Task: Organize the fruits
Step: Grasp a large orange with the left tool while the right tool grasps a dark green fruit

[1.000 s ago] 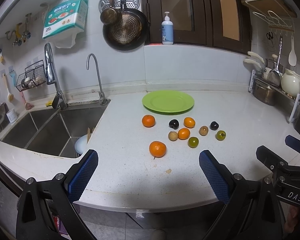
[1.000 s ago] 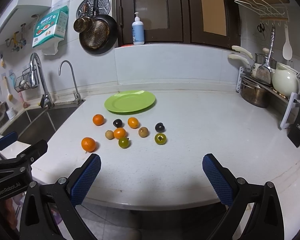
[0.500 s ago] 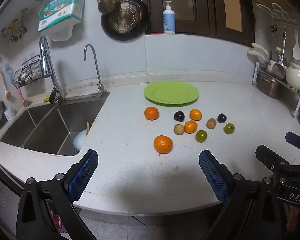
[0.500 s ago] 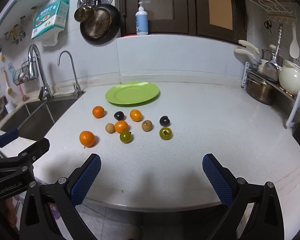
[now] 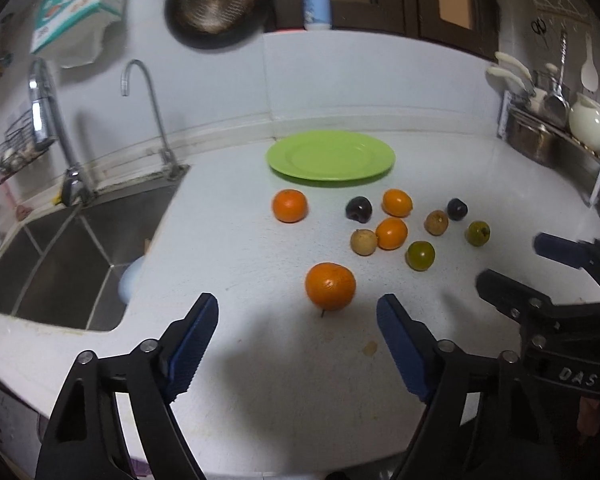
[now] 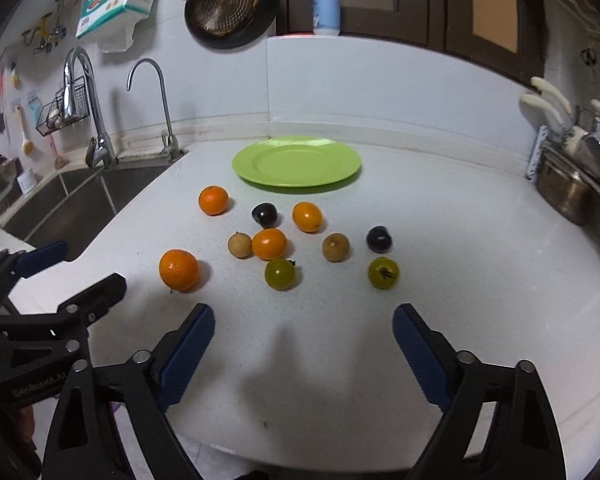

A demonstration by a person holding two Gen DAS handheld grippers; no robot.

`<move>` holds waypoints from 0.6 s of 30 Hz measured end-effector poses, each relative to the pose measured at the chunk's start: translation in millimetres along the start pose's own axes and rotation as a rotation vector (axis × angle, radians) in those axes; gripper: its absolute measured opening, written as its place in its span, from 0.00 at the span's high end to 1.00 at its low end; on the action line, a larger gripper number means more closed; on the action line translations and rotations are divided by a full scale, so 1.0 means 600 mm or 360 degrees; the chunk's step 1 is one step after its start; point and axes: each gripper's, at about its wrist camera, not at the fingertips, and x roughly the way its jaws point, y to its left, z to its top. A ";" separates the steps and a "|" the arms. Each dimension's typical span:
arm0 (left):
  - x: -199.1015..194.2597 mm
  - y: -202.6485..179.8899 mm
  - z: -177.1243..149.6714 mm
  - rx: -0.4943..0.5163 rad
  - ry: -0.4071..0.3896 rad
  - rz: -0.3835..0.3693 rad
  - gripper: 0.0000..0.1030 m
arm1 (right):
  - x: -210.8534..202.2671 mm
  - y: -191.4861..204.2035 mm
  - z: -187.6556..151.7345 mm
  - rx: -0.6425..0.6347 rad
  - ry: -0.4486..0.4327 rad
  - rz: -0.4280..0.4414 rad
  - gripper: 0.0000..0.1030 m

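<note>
Approach stage, nothing on the green plate (image 5: 330, 156) yet. All ten fruits sit loose on the white bench (image 5: 236, 264), just in front of the plate.

Left gripper (image 5: 298, 330): fingers apart, nothing between them, jaws have just been narrowing. Big orange (image 5: 330, 286) lies dead ahead at 12 o'clock, just beyond the tips, clear of the other fruit. Right gripper (image 6: 304, 334): also apart and empty, jaws just narrowing too. Green tomato (image 6: 280, 274) sits at 12 o'clock of it, second green tomato (image 6: 383, 273) at about 1 o'clock.

Doing it well, my read: left takes the big orange first, since it is isolated. Centre it between the pads and close gently so round fruit does not squirt out or roll. Right should pick an outer fruit; the middle orange (image 6: 269, 244) touches a brown fruit (image 6: 240, 245), so going in there may knock its neighbour.

Hard to see: left view is motion-blurred, wall items smeared. Brown and dark fruit types cannot be told. Sink (image 5: 60, 256) holds a pale object, mostly hidden below the rim. Bench front edge hidden by gripper bodies. Each gripper shows only partly in the other's view.
</note>
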 end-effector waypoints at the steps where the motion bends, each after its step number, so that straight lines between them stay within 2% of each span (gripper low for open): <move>1: 0.010 -0.002 0.003 0.0016 0.0006 -0.0014 0.24 | 0.008 0.000 0.002 0.0001 0.0011 0.0007 0.16; 10: 0.078 -0.018 0.020 0.0122 0.0122 -0.0155 0.36 | 0.091 -0.008 0.026 0.0031 0.0155 0.0119 0.40; 18: 0.113 -0.022 0.025 0.0132 0.0222 -0.0237 0.48 | 0.138 -0.003 0.038 0.0025 0.0239 0.0226 0.55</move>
